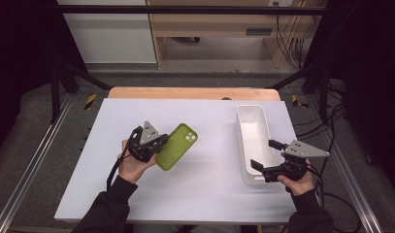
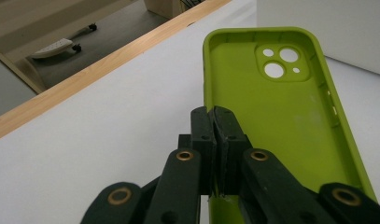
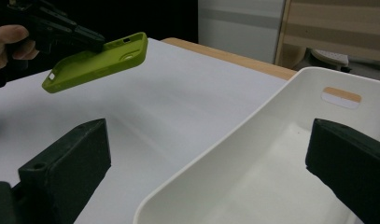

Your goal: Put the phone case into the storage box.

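Note:
A lime-green phone case (image 1: 178, 145) hangs tilted above the white table, its hollow side up in the left gripper view (image 2: 281, 107). My left gripper (image 1: 158, 144) is shut on the case's long edge, both pads pinching the rim (image 2: 214, 112). The right gripper view shows the case (image 3: 96, 63) lifted off the surface with the left gripper (image 3: 92, 39) at its far edge. My right gripper (image 1: 266, 155) stands open at the near end of a white bin (image 1: 240, 141). One of its jaws is outside the bin wall (image 3: 225, 154) and the other over the inside (image 3: 208, 135).
The bin is long, narrow and empty, with a handle slot (image 3: 341, 95) in its far end. The white table surface (image 1: 209, 189) ends in a wooden strip (image 1: 195, 93) at the back. Metal rails and cables run along both sides.

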The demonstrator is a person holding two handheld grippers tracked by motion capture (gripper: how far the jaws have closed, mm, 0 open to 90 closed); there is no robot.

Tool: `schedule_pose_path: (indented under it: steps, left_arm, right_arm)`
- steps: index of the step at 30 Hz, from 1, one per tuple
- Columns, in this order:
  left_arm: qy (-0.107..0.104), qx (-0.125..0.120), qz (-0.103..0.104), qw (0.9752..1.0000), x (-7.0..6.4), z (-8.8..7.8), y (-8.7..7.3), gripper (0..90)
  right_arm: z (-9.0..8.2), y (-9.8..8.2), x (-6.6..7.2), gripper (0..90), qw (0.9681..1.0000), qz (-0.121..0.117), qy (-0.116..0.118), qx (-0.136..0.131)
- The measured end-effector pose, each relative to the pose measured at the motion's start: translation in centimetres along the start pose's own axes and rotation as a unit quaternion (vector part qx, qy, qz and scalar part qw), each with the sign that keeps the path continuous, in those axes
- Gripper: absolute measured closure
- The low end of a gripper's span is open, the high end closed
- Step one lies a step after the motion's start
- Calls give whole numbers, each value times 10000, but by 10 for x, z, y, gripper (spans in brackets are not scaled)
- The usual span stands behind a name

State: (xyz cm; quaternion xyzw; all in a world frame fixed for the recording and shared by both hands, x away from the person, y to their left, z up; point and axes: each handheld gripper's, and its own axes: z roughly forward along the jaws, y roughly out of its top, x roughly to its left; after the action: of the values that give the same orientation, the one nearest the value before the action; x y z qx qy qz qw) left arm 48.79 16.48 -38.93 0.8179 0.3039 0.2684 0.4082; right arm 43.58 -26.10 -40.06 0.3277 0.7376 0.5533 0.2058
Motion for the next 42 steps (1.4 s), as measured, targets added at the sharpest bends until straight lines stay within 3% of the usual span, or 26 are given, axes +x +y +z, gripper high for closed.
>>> schedule_pose_path:
  steps: [42]
  left_arm:
    - [-191,26,577,9981,-39,0,13,877]
  right_arm:
    - [26,15,28,4,9993,-66,174,338]
